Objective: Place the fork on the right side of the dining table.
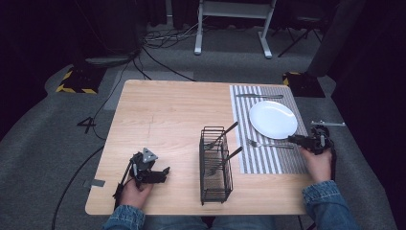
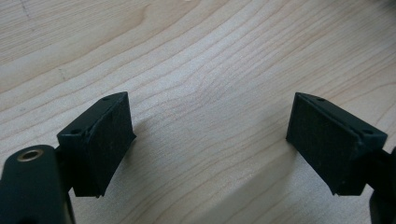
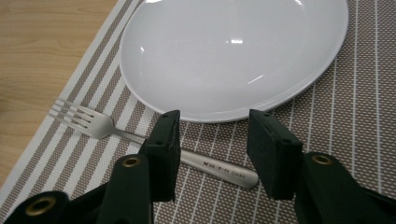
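A fork (image 3: pixel 140 137) is lying flat on the striped placemat (image 3: pixel 345 140), just near of the white plate (image 3: pixel 233 56), with its tines pointing left toward the bare wood and its handle end sitting between the jaws of the right gripper (image 3: pixel 212 149). That gripper is standing partly open around the handle, its pads on either side and gripping nothing; whether a pad is brushing the metal is hard to tell.

On the far edge of the placemat a knife (image 1: pixel 259 96) is resting beyond the plate. Left of the placemat, a black wire caddy (image 1: pixel 215 165) is holding more cutlery with dark handles sticking up.

At the near left of the table (image 1: pixel 163 115), the left gripper (image 2: pixel 210 135) is hovering over bare wood, jaws spread wide and empty.

The risk here is likely the fork itself: a thin, smooth handle lying flat may slip or pivot if the jaws close off-centre, and a swinging end could knock the plate's rim, which is sitting very close.
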Tool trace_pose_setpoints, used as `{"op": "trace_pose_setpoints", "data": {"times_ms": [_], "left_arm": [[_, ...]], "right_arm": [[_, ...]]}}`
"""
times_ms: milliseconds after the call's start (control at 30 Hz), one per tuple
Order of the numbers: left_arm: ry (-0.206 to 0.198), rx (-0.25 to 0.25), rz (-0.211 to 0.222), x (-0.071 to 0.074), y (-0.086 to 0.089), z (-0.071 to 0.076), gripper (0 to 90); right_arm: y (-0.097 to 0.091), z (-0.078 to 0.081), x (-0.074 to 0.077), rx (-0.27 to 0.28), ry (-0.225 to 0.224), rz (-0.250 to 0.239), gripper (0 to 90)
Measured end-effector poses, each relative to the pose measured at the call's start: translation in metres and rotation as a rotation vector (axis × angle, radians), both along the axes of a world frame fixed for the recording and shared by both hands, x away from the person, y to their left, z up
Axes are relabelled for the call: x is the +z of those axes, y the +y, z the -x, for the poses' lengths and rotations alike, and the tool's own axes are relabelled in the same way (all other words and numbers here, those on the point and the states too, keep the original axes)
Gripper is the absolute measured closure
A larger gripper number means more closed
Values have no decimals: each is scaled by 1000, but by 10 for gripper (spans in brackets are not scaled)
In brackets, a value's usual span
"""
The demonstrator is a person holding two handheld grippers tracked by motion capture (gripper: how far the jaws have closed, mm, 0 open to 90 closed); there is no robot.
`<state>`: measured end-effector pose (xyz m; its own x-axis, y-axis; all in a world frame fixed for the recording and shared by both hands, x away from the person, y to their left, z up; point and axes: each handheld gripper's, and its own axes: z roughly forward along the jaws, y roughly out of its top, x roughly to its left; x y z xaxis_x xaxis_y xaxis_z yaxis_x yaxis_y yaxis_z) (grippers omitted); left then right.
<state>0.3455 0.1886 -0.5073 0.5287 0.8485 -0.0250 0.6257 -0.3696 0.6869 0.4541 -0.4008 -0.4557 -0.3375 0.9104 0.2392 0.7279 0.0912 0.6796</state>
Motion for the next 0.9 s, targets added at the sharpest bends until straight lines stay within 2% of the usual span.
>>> {"op": "trace_pose_setpoints", "data": {"times_ms": [100, 233, 333, 367, 400, 433, 533, 633, 800, 900], "left_arm": [[0, 1, 1, 0, 0, 0, 147], [0, 0, 0, 0, 0, 0, 147], [-1, -1, -1, 0, 0, 0, 147], [-1, -1, -1, 0, 0, 0, 147], [-1, 0, 0, 0, 0, 0, 147], [0, 0, -1, 0, 0, 0, 147], [-1, 1, 1, 0, 0, 0, 147], [-1, 0, 0, 0, 0, 0, 147], [1, 7, 4, 0, 0, 1, 148], [0, 6, 2, 0, 0, 1, 147]], "right_arm": [[-3, 5, -3, 1, 7, 37, 546], [-11, 10, -11, -19, 29, 46, 546], [-14, 14, -16, -27, 33, 88, 544], [-14, 14, -16, -27, 33, 88, 544], [-13, 15, -19, -32, 38, 139, 537], [-12, 16, -20, -31, 32, 168, 535], [-9, 15, -23, -32, 29, 239, 531], [-4, 13, -26, -24, 25, 290, 519], [0, 10, -27, -30, -3, 330, 502], [-1, 7, -27, -36, -5, 327, 498]]}}
